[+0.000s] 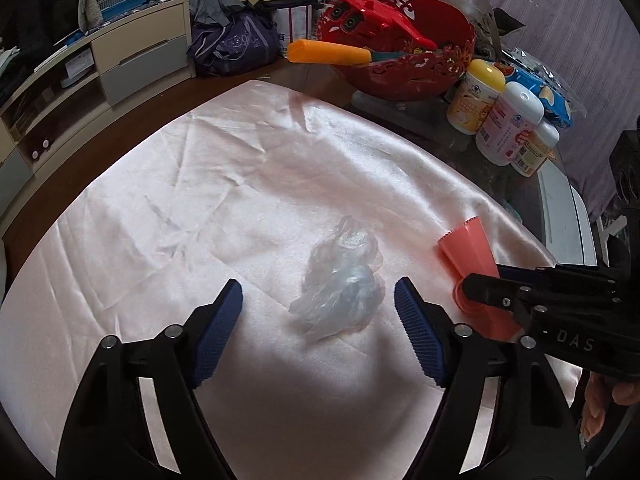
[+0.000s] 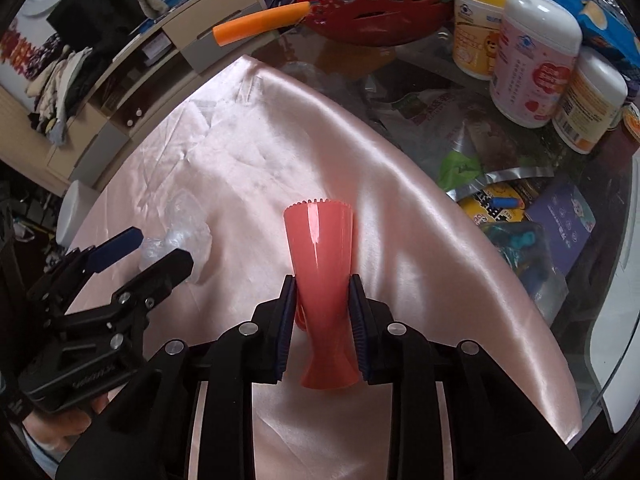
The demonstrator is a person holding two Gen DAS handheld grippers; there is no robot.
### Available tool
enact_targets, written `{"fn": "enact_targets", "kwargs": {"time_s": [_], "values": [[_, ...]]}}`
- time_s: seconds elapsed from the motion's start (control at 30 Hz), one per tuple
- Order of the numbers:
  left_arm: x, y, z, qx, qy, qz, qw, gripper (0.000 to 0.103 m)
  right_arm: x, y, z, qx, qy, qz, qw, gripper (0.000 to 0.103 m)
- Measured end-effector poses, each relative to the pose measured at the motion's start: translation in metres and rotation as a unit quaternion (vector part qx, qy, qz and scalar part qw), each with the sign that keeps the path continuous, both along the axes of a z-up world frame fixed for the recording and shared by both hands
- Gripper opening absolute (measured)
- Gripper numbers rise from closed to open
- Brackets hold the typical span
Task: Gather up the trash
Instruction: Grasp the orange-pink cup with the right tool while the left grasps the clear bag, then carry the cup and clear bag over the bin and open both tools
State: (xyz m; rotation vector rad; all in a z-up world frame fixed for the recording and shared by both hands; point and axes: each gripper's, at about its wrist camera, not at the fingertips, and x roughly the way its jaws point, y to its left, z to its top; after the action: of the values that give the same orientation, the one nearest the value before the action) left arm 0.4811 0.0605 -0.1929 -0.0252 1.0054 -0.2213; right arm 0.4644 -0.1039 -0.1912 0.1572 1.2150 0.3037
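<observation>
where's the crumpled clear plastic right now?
The crumpled clear plastic lies on the pink cloth, ahead of the open left gripper and between its jaws in the left wrist view, left of the pink cup.

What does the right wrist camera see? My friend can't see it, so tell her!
The right gripper is shut on a pink cup lying sideways over a shiny pink cloth. To its left, the open left gripper reaches around a crumpled clear plastic bag.
</observation>
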Motion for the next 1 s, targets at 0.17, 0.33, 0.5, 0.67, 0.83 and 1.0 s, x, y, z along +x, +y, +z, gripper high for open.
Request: {"fn": "enact_targets", "kwargs": {"time_s": [0.17,0.33,0.5,0.67,0.83,1.0], "values": [[0.001,-0.012,-0.005,-0.007,0.019,-0.017,0.9996,0.029,-0.021,-0.017,0.004,-0.004,0.002,-0.006,1.0,0.027],[-0.024,-0.02,0.005,-0.021,0.024,-0.02,0.9993,0.021,-0.051,-0.027,0.015,-0.001,-0.004,-0.003,1.0,0.027],[-0.069,-0.028,0.033,-0.015,0.012,-0.004,0.9998,0.021,-0.08,-0.043,0.046,0.002,-0.041,-0.002,0.999,0.027],[-0.117,-0.049,0.051,-0.009,0.004,0.0,0.9999,0.021,-0.119,-0.072,0.065,0.002,-0.072,-0.015,0.997,0.027],[-0.171,-0.084,0.056,-0.014,-0.004,-0.029,0.9995,0.021,-0.169,-0.108,0.064,-0.006,-0.084,-0.034,0.996,0.027],[-0.226,-0.119,0.05,-0.025,-0.003,-0.075,0.9969,0.021,-0.219,-0.145,0.047,-0.03,-0.08,-0.062,0.994,0.027]]}}
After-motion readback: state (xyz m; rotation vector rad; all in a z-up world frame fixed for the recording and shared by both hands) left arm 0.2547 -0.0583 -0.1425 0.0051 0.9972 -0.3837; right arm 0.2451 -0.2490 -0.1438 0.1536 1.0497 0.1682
